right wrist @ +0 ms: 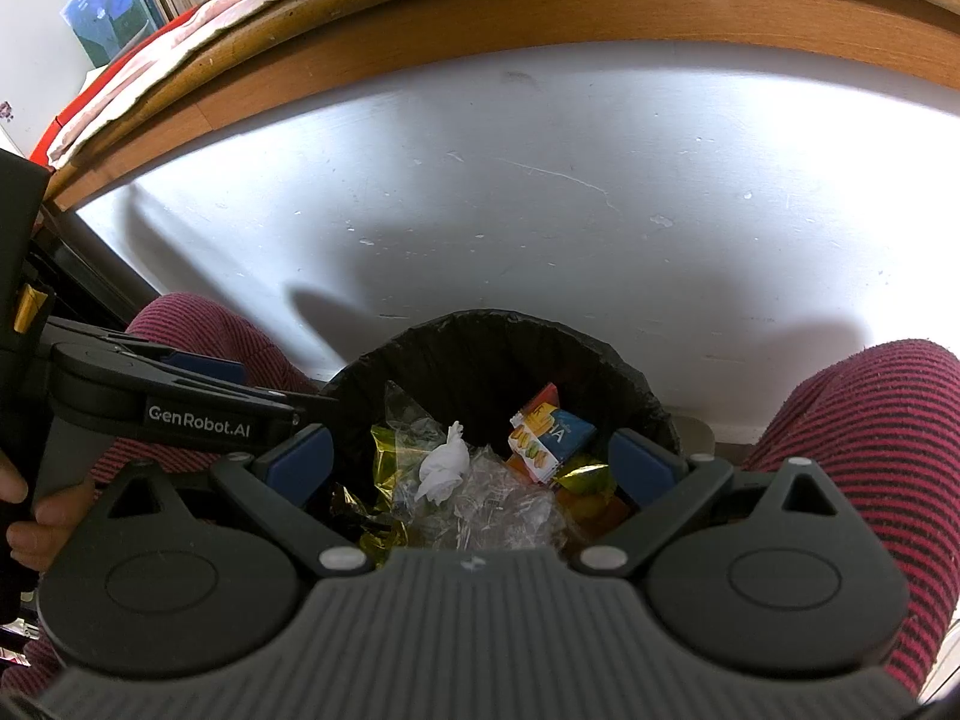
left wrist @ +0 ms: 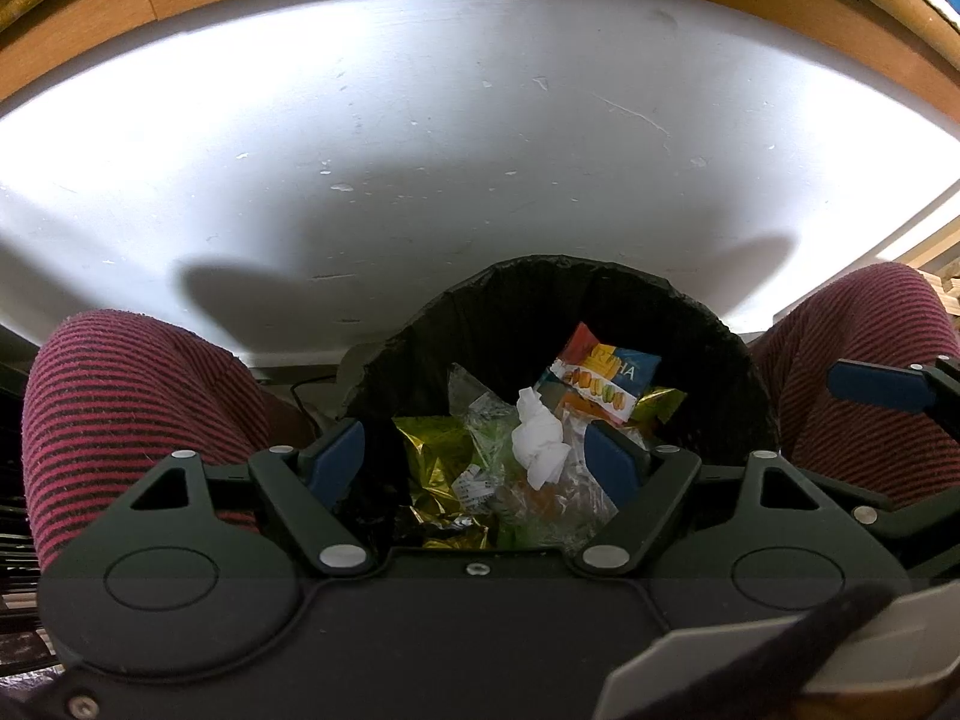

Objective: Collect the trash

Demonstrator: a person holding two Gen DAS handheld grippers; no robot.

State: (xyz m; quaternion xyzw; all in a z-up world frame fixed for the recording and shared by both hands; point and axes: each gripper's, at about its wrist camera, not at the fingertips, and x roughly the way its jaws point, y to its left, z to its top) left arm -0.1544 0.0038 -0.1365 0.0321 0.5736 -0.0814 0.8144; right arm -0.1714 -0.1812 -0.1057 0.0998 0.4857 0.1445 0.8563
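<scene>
Black bin liner (left wrist: pixel 708 336), white tissue (left wrist: pixel 537 441), seemingly gold foil wrapper (left wrist: pixel 435 456).

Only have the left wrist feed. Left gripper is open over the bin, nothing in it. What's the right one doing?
Observer: The right gripper is open too, nothing between its fingers, over the same black-lined bin.
Operator: What's on the desk top? I only see its wooden edge.
Observer: A red and white cloth lies on it; little else of the top shows.
Operator: Where's my left gripper from that side?
Observer: The left gripper comes in from the left edge, with a hand wrapped round its handle.
</scene>
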